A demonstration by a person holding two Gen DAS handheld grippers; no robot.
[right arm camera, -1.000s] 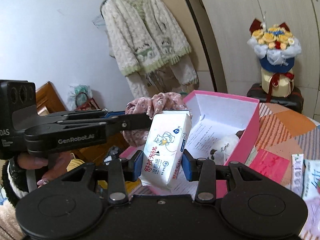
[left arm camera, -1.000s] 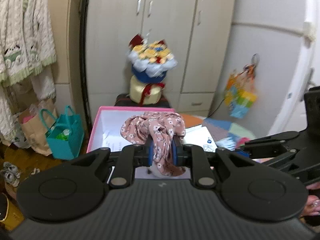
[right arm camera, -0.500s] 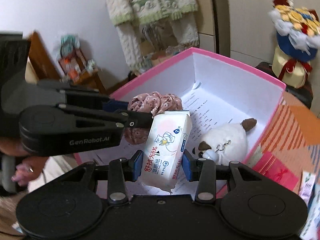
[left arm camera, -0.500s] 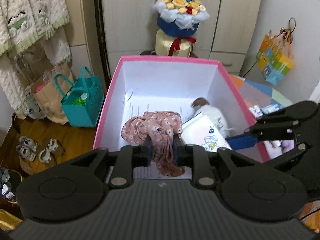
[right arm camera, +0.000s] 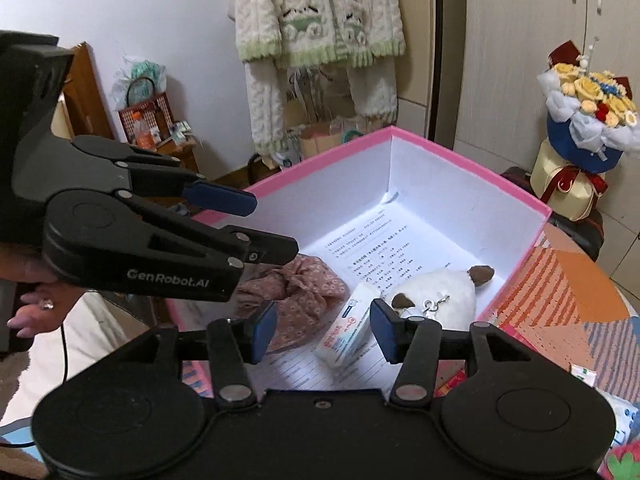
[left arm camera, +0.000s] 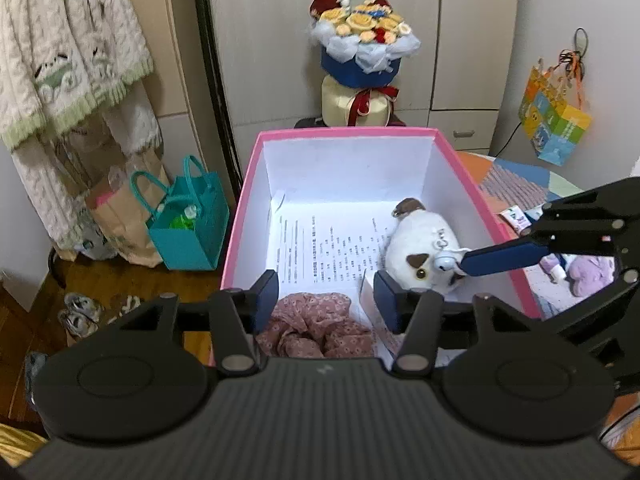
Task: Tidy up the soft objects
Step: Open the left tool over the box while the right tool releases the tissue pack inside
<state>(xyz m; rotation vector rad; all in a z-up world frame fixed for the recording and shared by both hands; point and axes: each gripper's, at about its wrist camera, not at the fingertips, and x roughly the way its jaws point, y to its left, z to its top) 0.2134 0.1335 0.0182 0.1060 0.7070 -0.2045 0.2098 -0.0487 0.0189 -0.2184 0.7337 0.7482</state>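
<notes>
Both grippers hang spread and empty over the pink box (right arm camera: 466, 162) — the left gripper (left arm camera: 326, 300) above the floral fabric scrunchie (left arm camera: 314, 326) at the near left of the box floor, the right gripper (right arm camera: 324, 330) above the wet-wipes pack (right arm camera: 348, 328) beside the white plush toy (right arm camera: 436, 292). Three soft items lie inside; small packets (right arm camera: 582, 374) and a purple plush (left arm camera: 588, 272) on the patterned table at right appear left to sort — so the job looks partly done.

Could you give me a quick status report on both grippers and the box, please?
Left gripper open, right gripper open. Floral cloth, tissue pack, plush toy in pink box. Nothing obstructing.
</notes>
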